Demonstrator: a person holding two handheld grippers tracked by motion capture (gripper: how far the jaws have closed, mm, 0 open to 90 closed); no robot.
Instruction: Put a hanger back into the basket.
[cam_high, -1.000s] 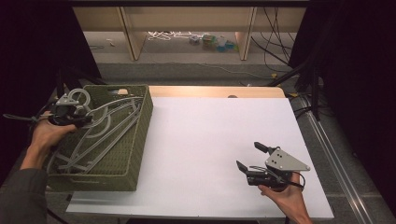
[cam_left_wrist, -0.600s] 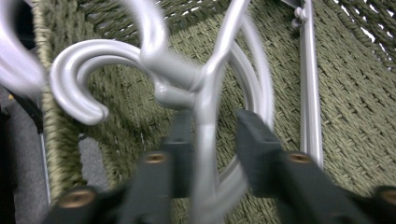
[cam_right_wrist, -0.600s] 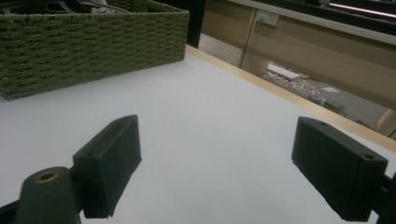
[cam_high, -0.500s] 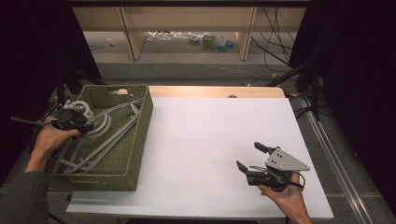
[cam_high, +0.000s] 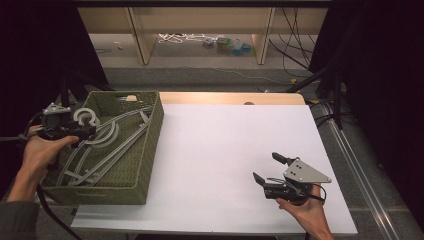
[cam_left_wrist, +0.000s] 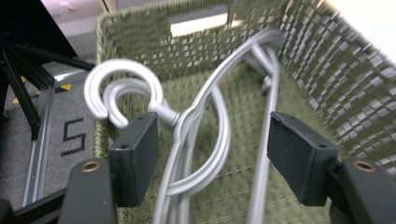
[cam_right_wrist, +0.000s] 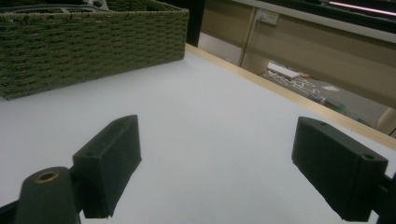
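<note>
A green woven basket (cam_high: 131, 165) sits at the left edge of the white table (cam_high: 220, 150), its near wall close to the table's near-left corner. Inside lie several grey plastic hangers (cam_high: 107, 145), stacked along the basket's length, their round hooks (cam_high: 86, 117) reaching up over the basket's far-left corner. The left gripper (cam_high: 75, 132) hangs over the left rim of the basket, just beside those hooks. In the left gripper view its jaws have just been opening and now stand spread, with the hangers' necks (cam_left_wrist: 187, 126) between them; the left pad (cam_left_wrist: 135, 158) is right next to the base of the hooks, but neither pad presses on the plastic. The picture there is blurred, so whether that pad brushes the hook cannot be told. The right gripper (cam_high: 270, 172) rests in a hand near the table's near-right corner, well apart from the basket, its jaws spread wide over bare table top with nothing between them.
</note>
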